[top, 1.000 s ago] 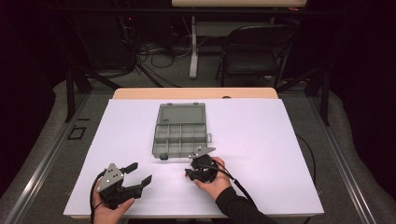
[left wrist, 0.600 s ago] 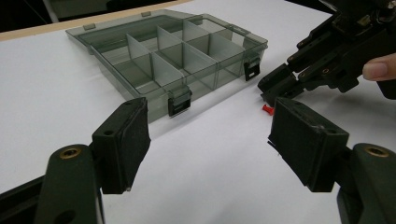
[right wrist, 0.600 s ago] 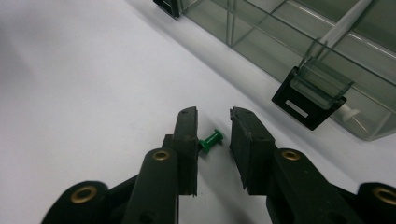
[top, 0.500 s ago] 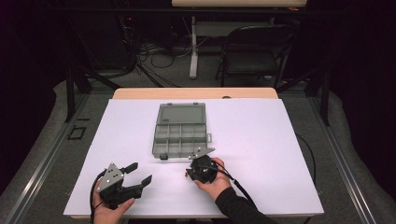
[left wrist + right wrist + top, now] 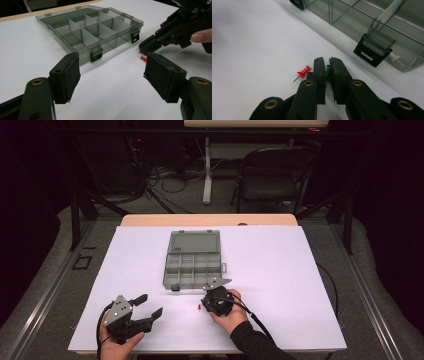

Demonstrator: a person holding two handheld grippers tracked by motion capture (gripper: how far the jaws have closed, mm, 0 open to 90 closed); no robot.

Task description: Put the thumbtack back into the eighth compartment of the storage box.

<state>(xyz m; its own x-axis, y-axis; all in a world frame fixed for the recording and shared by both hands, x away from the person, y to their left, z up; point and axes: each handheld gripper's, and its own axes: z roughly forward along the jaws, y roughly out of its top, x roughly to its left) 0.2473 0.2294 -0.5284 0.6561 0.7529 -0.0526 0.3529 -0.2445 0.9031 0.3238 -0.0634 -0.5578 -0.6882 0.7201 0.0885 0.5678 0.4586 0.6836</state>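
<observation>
Green pushpin (image 5: 328, 68) sits clamped in the right hand-held gripper (image 5: 327, 65), whose jaws have just been closing, at 6 o'clock from the organizer box (image 5: 193, 257); red pushpin (image 5: 302, 73) lies beside. Left hand-held gripper (image 5: 111, 72) gapes empty.

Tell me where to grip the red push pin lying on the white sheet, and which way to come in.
Grip the red push pin across its waisted plastic head, not the thin metal point. It lies flat on the white sheet, beside the right gripper, which is shut on a green pin. Probably best to come straight down from above, one jaw on each side of the head, crosswise to the pin's length.
</observation>
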